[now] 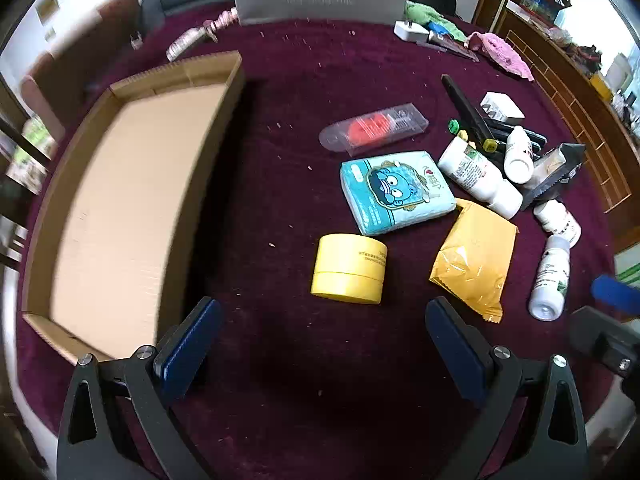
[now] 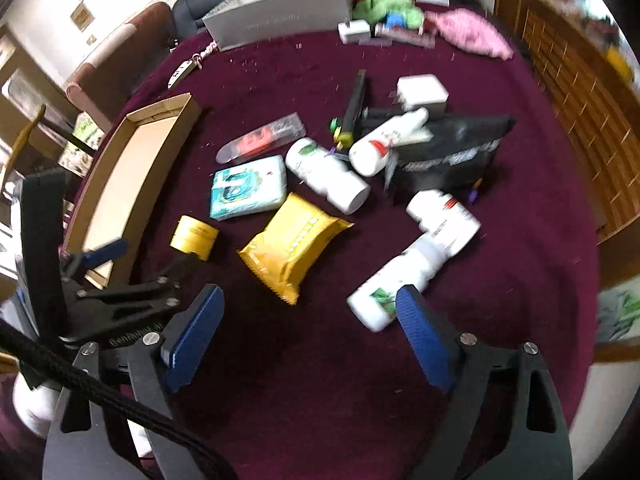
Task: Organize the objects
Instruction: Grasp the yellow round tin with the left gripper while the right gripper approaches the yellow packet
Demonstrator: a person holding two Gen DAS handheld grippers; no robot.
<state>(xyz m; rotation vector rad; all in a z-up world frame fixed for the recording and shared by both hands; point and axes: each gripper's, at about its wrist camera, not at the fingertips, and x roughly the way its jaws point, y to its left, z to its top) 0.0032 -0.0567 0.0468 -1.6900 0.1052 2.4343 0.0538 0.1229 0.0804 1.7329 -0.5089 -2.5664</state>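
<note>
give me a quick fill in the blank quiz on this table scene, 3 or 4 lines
1. The cardboard box holds ____ items.
2. The round tub nearest the left gripper is ____ in colour.
3. The jaws of the right gripper are ____.
4. The tissue pack lies between the tub and the clear case with an ____ part inside.

Missing words: no; yellow; open; orange
</note>
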